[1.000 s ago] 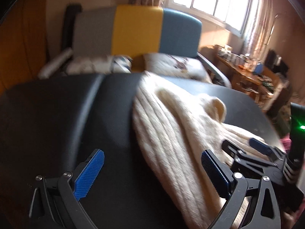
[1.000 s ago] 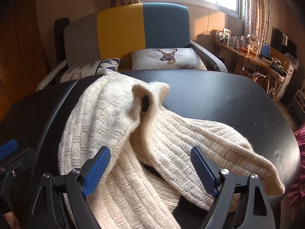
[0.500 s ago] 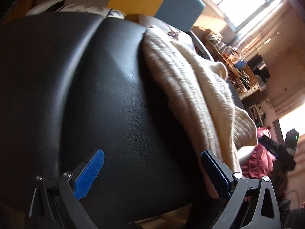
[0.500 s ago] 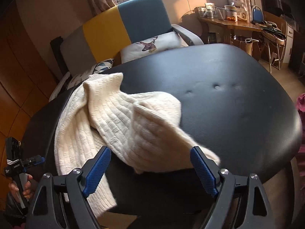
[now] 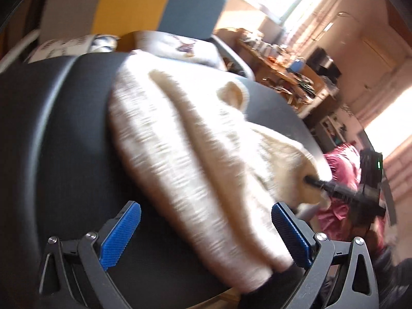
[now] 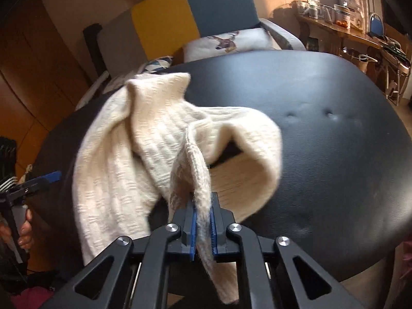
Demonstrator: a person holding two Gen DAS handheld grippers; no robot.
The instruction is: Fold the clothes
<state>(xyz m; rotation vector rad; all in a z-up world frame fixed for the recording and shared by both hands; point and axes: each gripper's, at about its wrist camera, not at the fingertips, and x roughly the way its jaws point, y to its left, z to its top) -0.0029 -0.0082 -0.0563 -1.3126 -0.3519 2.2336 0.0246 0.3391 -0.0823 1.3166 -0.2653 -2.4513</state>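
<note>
The right claw (image 6: 202, 222) is at the bottom middle of its view, and its two blue pads (image 6: 193, 228) are squeezed tight on a fold of one cream knit sweater (image 6: 144, 139). The pinched edge of the sweater runs down between the pads and hangs below them. From there the sweater spreads up and to the left in a loose heap across the black padded tabletop (image 6: 322, 97). One part curls over into a hollow loop just right of the claw.

The left claw (image 5: 206, 231) is spread wide at the bottom of its view and holds nothing. Its two blue pads (image 5: 121, 234) stand well apart. The sweater (image 5: 185, 149) lies between them and beyond, blurry, reaching toward the upper middle of the frame. The right pad sits just beside the sweater's near edge. At the right of this view, the black tip of the other claw (image 5: 334, 186) pokes into the sweater.

At the far left of the right view, a hand (image 6: 24, 228) holds the left tool.

Behind the tabletop is one armchair (image 6: 190, 18) with grey, yellow and blue panels. Two cushions sit on it: one with a deer (image 6: 229, 42), one with triangles (image 6: 154, 64). A crowded wooden desk (image 6: 342, 29) is at the upper right.
</note>
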